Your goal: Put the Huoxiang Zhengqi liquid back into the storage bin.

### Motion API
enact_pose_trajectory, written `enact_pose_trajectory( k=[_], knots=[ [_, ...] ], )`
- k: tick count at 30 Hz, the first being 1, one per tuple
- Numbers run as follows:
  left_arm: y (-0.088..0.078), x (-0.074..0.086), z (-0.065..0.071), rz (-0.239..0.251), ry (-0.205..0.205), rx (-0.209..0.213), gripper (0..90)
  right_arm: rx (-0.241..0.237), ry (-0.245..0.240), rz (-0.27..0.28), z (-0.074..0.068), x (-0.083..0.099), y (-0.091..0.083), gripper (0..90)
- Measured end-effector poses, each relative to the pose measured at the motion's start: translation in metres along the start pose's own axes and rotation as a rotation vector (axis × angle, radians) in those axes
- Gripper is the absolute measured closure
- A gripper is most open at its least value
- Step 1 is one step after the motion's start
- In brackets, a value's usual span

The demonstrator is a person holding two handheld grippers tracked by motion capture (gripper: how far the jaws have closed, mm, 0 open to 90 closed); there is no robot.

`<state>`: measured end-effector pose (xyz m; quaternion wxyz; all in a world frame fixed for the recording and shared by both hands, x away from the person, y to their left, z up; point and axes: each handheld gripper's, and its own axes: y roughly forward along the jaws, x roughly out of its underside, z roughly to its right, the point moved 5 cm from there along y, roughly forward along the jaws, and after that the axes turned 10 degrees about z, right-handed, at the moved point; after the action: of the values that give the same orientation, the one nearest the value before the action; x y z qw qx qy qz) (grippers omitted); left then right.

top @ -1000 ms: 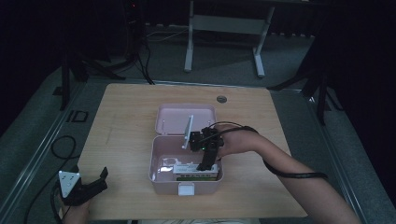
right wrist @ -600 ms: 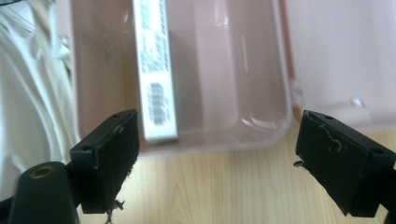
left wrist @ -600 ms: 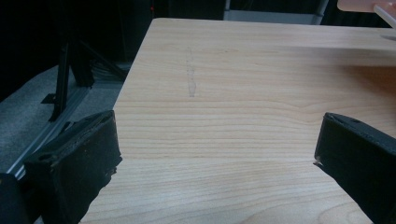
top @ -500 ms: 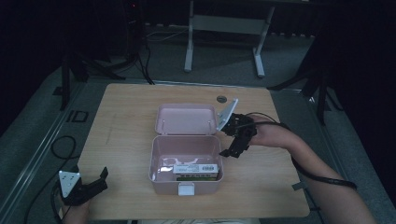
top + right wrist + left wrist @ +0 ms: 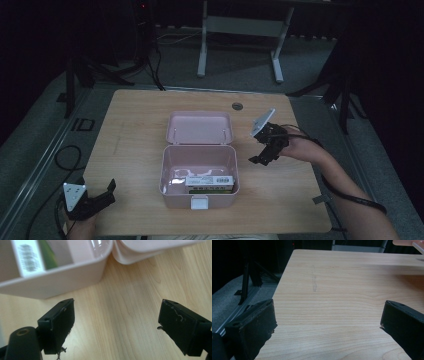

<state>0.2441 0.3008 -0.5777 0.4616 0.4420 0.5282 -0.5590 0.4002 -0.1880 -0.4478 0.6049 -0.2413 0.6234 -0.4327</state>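
A pink box (image 5: pixel 199 196) stands open in the middle of the wooden table (image 5: pixel 135 130), its lid (image 5: pixel 200 127) laid back flat behind it. A white and green carton (image 5: pixel 209 181) lies inside near the front wall. My right gripper (image 5: pixel 259 159) hangs open just right of the box, apart from it, with nothing between its jaws. In the right gripper view the gripper (image 5: pixel 116 325) points at bare wood, with the box wall (image 5: pixel 62 280), the carton (image 5: pixel 27 257) and the lid (image 5: pixel 150 250) above. My left gripper (image 5: pixel 106 196) is open at the front left corner, its jaws spread wide (image 5: pixel 327 322).
A small dark round disc (image 5: pixel 237 106) sits near the table's far edge. A white desk frame (image 5: pixel 202 50) stands on the floor behind. Cables (image 5: pixel 65 155) loop on the floor at the left. A pink corner of the box (image 5: pixel 409 242) lies far ahead in the left gripper view.
My right gripper has come up out of the box and moved right, then settled lower beside it. The carton stays in the box. The left gripper has not moved.
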Motion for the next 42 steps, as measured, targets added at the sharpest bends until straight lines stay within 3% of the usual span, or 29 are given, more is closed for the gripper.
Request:
enact_pose_trajectory(
  k=[1,6,7,9,11,15,21,25,28,35,38,39,42],
  knots=[
    [0.000,0.000,0.000,-0.001,-0.001,0.001,0.3,-0.002,0.033,0.015,0.004,0.010,0.008,13.5],
    [0.000,0.000,0.000,-0.002,-0.002,0.001,0.2,0.043,0.093,0.055,0.012,0.029,0.024,13.5],
    [0.000,0.000,0.000,-0.003,-0.001,0.002,0.2,0.086,0.128,0.075,0.018,0.039,0.033,13.5],
    [0.000,0.000,0.000,-0.004,0.000,0.002,0.2,0.110,0.171,0.112,0.024,0.047,0.041,13.5],
    [0.000,0.000,0.000,-0.004,0.000,0.002,0.2,0.125,0.186,0.127,0.025,0.050,0.044,13.5],
    [0.000,0.000,0.000,-0.003,-0.002,0.003,0.2,0.217,0.274,0.201,0.035,0.071,0.061,13.1],
    [0.000,0.000,0.000,-0.004,-0.002,0.004,0.3,0.307,0.351,0.258,0.041,0.092,0.072,13.0],
    [0.000,0.000,0.000,-0.005,-0.001,0.005,0.2,0.350,0.391,0.295,0.043,0.100,0.075,13.0],
    [0.000,0.000,0.000,-0.006,-0.001,0.006,0.3,0.423,0.423,0.343,0.044,0.107,0.074,13.0],
    [0.000,0.000,0.000,-0.007,0.001,0.007,0.3,0.519,0.482,0.389,0.046,0.121,0.069,12.6],
    [0.000,0.000,0.001,-0.007,0.000,0.006,0.3,0.518,0.512,0.420,0.048,0.125,0.067,12.1],
    [0.000,0.000,0.001,-0.006,0.001,0.006,0.3,0.554,0.529,0.429,0.052,0.130,0.064,12.1],
    [0.001,0.000,0.000,-0.008,0.003,0.007,0.3,0.579,0.553,0.436,0.055,0.139,0.059,12.1]
  ],
)
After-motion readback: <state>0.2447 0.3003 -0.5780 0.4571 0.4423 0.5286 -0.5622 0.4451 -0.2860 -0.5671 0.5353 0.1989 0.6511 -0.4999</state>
